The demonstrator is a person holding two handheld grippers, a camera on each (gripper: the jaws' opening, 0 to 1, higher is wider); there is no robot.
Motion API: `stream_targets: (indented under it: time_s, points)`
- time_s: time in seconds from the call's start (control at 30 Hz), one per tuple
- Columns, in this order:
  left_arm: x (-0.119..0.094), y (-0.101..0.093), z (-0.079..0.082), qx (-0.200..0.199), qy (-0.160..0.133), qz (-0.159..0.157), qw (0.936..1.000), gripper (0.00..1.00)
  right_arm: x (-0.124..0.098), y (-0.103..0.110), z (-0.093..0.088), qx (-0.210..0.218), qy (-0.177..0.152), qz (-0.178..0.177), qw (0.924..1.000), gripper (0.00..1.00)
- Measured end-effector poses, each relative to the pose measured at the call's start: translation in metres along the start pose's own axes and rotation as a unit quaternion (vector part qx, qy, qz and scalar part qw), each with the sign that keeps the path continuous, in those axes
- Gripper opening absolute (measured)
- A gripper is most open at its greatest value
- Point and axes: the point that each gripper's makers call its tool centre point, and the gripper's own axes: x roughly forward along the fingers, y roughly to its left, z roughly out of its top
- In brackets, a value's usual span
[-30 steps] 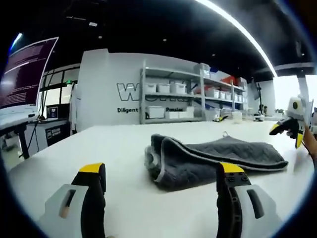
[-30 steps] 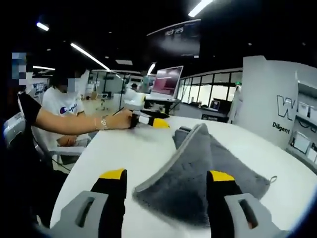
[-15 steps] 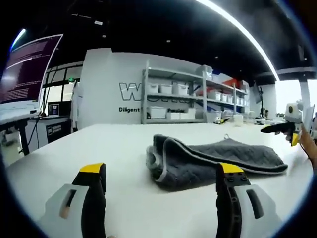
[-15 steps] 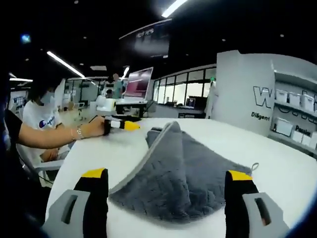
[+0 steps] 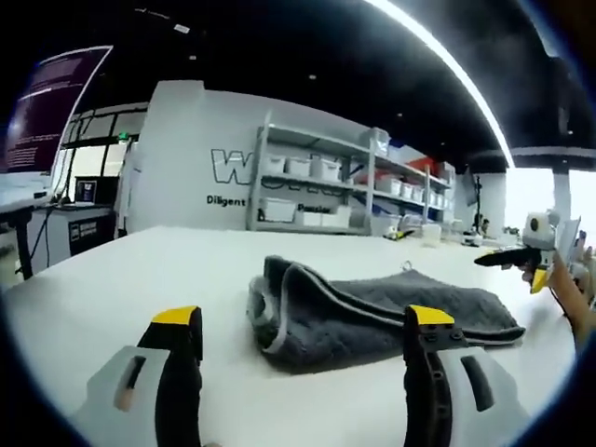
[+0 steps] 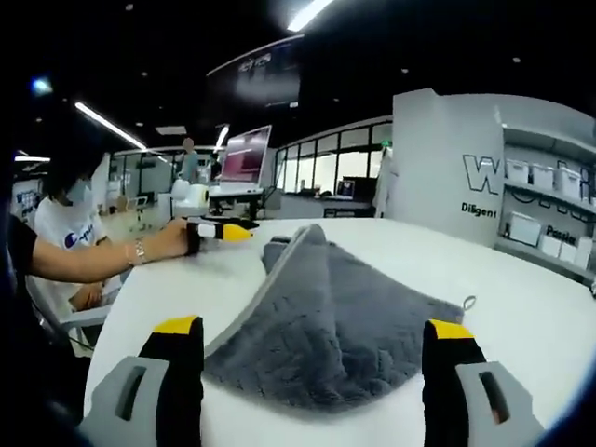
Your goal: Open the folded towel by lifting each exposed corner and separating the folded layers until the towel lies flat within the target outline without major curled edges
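Left gripper view: grey folded towel (image 5: 372,312) on white desk (image 5: 140,279); left gripper (image 5: 303,349) fingers released, right gripper (image 6: 315,358) fingers released, both empty

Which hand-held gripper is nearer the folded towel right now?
Right. The right hand-held gripper sits at the towel's near edge, jaws open astride it; the left hand-held gripper is open just short of the fold.

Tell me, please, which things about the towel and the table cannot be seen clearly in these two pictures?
- Target outline: no line can be made out on the white table in either view.
- Towel underside and inner layers: hidden by its own top fold in both views.
- Towel's near edge: partly covered by the right gripper jaws, right gripper view.
- Wall lettering: cut off by shelves, left gripper view.
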Motion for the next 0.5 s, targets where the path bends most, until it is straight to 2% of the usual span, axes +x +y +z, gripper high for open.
stream_targets:
  time_s: [0.03,0.13,0.23,0.3,0.33,0.43,0.5]
  points:
    - [0.002,-0.005,0.000,0.003,0.006,-0.013,0.9999,0.84,0.000,-0.001,0.000,0.003,0.001,0.001,1.0000,0.99]
    - [0.009,-0.011,0.001,0.031,0.019,-0.011,0.9993,0.79,0.000,-0.005,0.002,0.001,-0.001,-0.003,1.0000,0.99]
    - [0.019,-0.017,0.004,0.033,0.024,-0.015,0.9991,0.77,-0.001,-0.002,0.003,0.000,-0.003,-0.003,1.0000,0.99]
    - [0.029,-0.018,0.002,0.021,0.036,-0.016,0.9990,0.71,-0.001,-0.002,0.005,0.000,-0.006,-0.001,1.0000,0.99]
    - [0.031,-0.015,-0.002,0.012,0.051,-0.005,0.9986,0.67,-0.001,-0.002,0.006,0.005,-0.009,0.000,0.9999,0.99]
    - [0.042,-0.010,0.000,-0.006,0.038,0.013,0.9992,0.62,-0.002,0.000,0.007,0.018,-0.014,0.004,0.9997,0.99]
    - [0.051,-0.010,-0.003,-0.023,0.046,0.008,0.9987,0.60,-0.002,0.001,0.009,0.015,-0.016,0.005,0.9997,0.99]
